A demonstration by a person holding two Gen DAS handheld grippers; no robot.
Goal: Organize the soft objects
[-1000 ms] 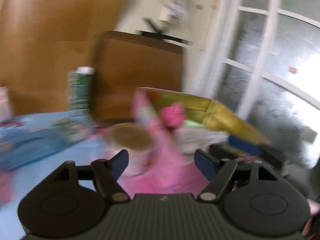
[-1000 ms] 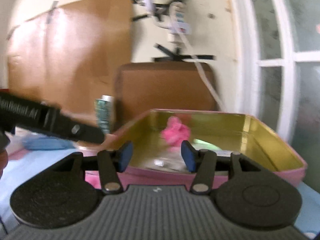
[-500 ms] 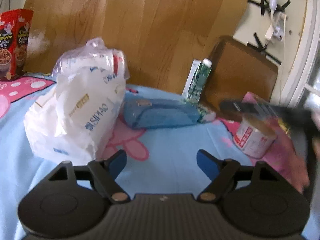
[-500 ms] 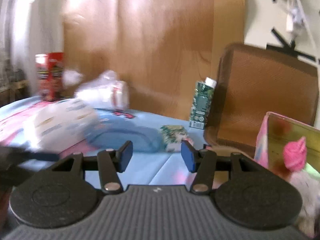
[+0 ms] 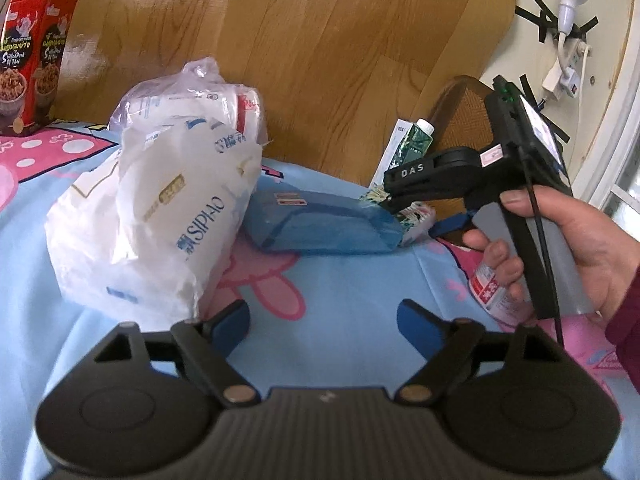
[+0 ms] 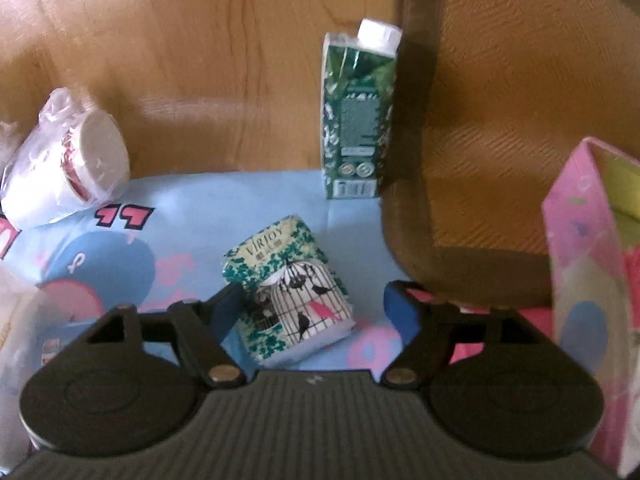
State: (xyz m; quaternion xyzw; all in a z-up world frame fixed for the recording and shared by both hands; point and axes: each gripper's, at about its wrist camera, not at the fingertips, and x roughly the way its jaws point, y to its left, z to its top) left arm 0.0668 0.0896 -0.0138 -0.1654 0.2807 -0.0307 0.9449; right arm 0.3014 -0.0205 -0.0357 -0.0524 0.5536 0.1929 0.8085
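Note:
A small green-and-white tissue pack [image 6: 289,288] with a birdcage print lies on the blue cartoon cloth, between the open fingers of my right gripper [image 6: 316,312], close to the left finger. In the left wrist view the right gripper [image 5: 404,196] hovers over that pack [image 5: 416,216], next to a blue soft pack [image 5: 324,222]. My left gripper [image 5: 324,326] is open and empty above the cloth, beside a big white plastic bag [image 5: 160,216] of soft packs.
A green drink carton [image 6: 356,116] stands against the wooden wall. A pink box [image 6: 592,288] stands at the right, a brown chair back [image 6: 520,140] behind it. A bagged roll [image 6: 68,172] lies at left. A red snack box [image 5: 32,60] stands far left.
Both grippers have swung left, away from the pink box. My right gripper has come down over the small tissue pack. My left gripper has held over the cloth since half a second ago.

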